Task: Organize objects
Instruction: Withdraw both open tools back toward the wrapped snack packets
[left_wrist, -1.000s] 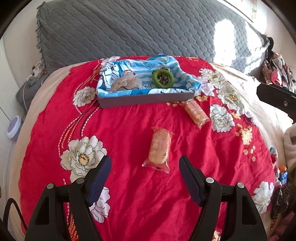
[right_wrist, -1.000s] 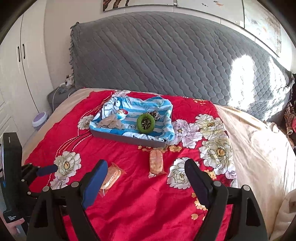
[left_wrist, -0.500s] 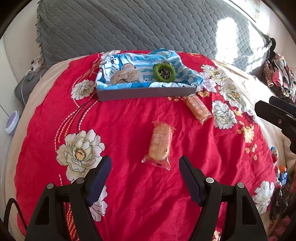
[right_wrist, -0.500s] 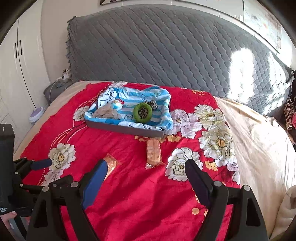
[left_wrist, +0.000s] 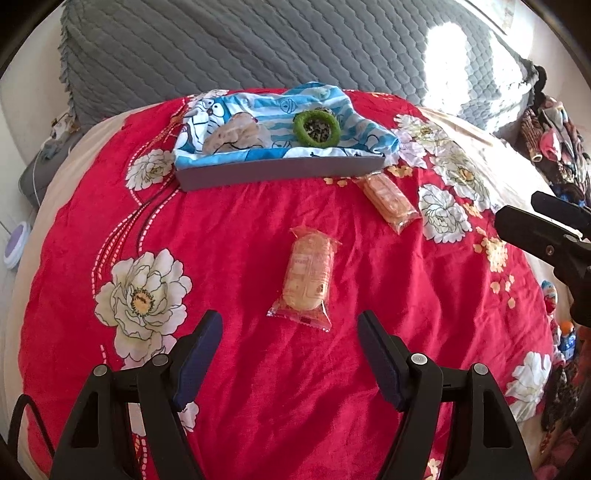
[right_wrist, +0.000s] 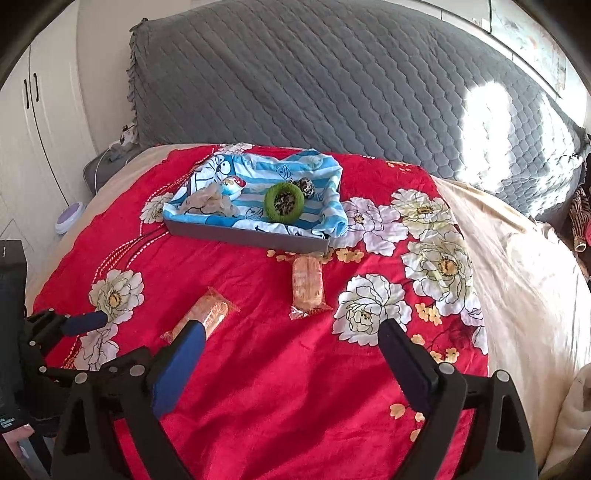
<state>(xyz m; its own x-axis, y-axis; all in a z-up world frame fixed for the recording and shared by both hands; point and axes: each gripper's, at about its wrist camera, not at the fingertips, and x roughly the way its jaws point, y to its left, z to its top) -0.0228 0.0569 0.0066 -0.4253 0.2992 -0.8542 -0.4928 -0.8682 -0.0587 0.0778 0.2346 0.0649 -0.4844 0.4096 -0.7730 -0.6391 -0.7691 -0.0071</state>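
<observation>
Both hand-held grippers, left (left_wrist: 289, 326) and right (right_wrist: 291, 338), hover with jaws apart over the bed (left_wrist: 229, 236). Nearest the left one lies a snack packet (left_wrist: 306, 275).

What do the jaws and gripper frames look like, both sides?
The left gripper and right gripper match: black plastic frames with triangular cutouts and round silver fasteners, and flat, tapered jaws faced in dark blue. A black cable loops beside the left frame. No sleeves show.

A red floral bedspread (left_wrist: 240, 236) carries a grey tray (left_wrist: 280, 170) and two wrapped snack packs (left_wrist: 306, 275).
</observation>
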